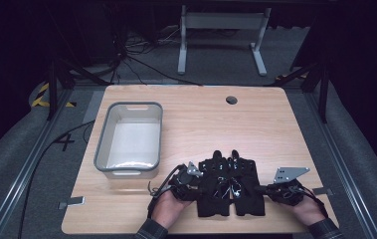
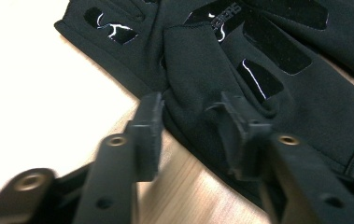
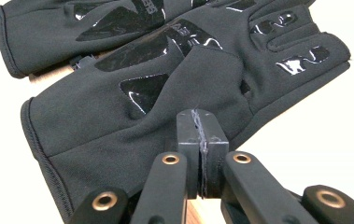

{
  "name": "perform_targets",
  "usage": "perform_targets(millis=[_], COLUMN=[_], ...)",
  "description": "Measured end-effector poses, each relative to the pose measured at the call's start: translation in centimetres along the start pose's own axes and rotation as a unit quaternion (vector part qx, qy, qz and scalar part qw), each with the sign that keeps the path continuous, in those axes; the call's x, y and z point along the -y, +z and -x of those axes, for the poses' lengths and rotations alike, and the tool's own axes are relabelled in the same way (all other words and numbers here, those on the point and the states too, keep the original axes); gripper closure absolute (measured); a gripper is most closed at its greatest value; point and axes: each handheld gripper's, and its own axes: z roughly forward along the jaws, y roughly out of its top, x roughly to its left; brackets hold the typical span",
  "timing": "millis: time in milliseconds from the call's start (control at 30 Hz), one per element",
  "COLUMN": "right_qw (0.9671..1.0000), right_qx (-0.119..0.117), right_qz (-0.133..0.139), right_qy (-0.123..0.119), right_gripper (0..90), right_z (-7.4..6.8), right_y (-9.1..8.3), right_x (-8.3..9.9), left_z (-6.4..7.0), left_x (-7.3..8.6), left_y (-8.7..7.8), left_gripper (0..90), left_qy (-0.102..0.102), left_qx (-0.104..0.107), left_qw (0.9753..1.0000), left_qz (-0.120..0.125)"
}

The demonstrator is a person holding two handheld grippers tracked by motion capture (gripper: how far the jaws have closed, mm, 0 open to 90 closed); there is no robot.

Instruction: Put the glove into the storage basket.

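Jaws of left gripper (image 2: pixel 191 135) apart, straddling left glove (image 2: pixel 268 93) edge; right gripper (image 3: pixel 201 140) jaws together beside right glove (image 3: pixel 142 116). Gloves near-centre on desk (image 1: pixel 201 119). Pinch fabric fully before lifting.

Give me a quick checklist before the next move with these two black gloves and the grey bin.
1. Left gripper open: ok, its fingers stand apart at the edge of the left black fabric glove.
2. Left gripper holding glove: not ok, nothing clamped yet.
3. Right gripper shut: ok, fingers pressed together.
4. Right gripper holding the right black fabric glove: cannot tell, fabric between the fingers is not visible.
5. Grey plastic bin ready: ok, upright on the wooden table, apart from the gloves.
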Motion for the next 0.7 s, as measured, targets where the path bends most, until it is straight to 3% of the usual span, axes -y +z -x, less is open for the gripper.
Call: perform_targets(millis=[300, 700], right_qw=[1.0, 0.9999], right_qx=[-0.001, -0.01], right_qz=[0.001, 0.0], right_qy=[-0.003, -0.008], right_gripper=[90.0, 90.0], right_z=[0.0, -0.3], right_y=[0.0, 0.4], right_x=[0.0, -0.3], left_z=[-0.2, -0.2], left_x=[-0.1, -0.5], left_y=[-0.2, -1.9], left_gripper=[85.4, 86.4], left_qy=[-0.014, -0.026], left_qx=[0.013, 0.037], left_qw=[0.9998, 0.9976], left_qz=[0.006, 0.052])
